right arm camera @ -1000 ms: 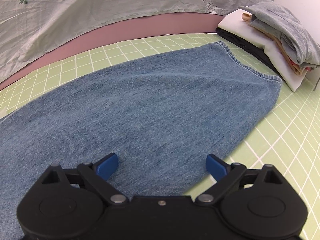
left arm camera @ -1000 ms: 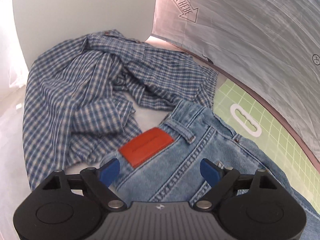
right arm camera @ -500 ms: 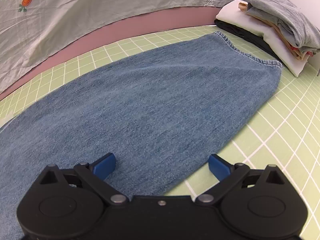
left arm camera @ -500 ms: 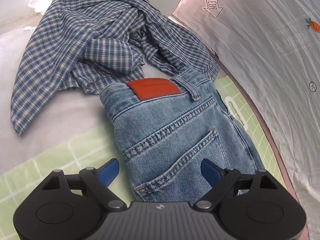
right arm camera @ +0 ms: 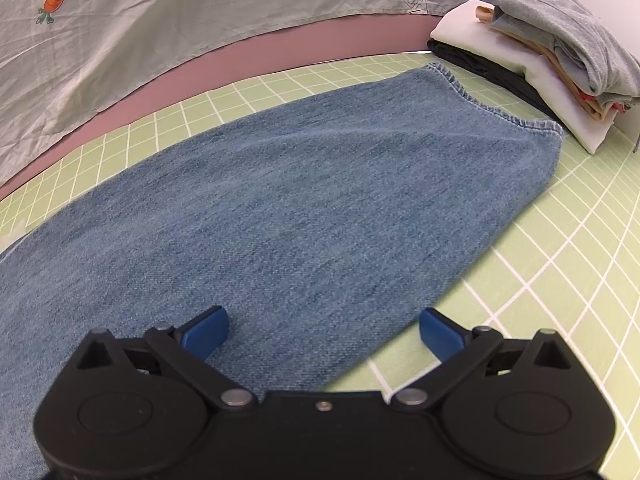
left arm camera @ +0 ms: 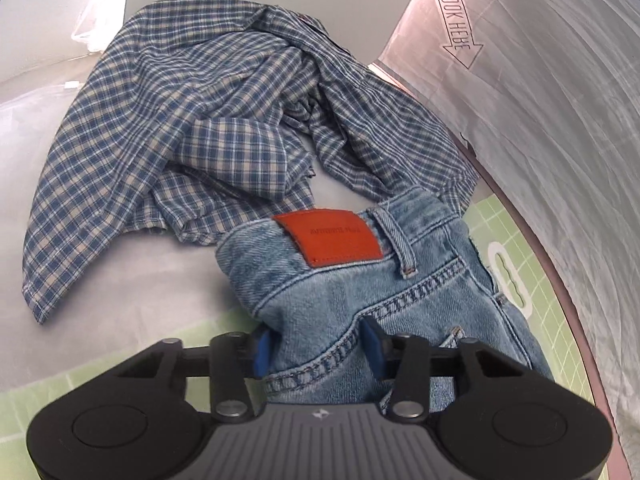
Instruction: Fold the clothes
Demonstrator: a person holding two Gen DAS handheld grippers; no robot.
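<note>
Light blue jeans (left arm camera: 340, 288) with a red leather patch (left arm camera: 332, 238) lie waist-first toward a crumpled blue plaid shirt (left arm camera: 180, 120). My left gripper (left arm camera: 316, 346) sits low on the seat of the jeans, by the back pocket. Its jaws are closing, and a bunched ridge of denim stands between the blue pads, which press on it. In the right wrist view a flat jeans leg (right arm camera: 300, 200) stretches across the green grid mat (right arm camera: 560, 260) to its hem. My right gripper (right arm camera: 322, 330) hovers wide open over the leg's near edge, with nothing between its fingers.
A stack of folded clothes (right arm camera: 540, 60) sits at the far right beyond the hem. A grey sheet with carrot prints (right arm camera: 160, 20) hangs behind the mat. The mat's white cut-out handle (left arm camera: 508, 276) shows beside the jeans' waist.
My left gripper sank onto the jeans and its wide jaws came together, bunching denim between the pads. The right gripper stayed in place and wide.
</note>
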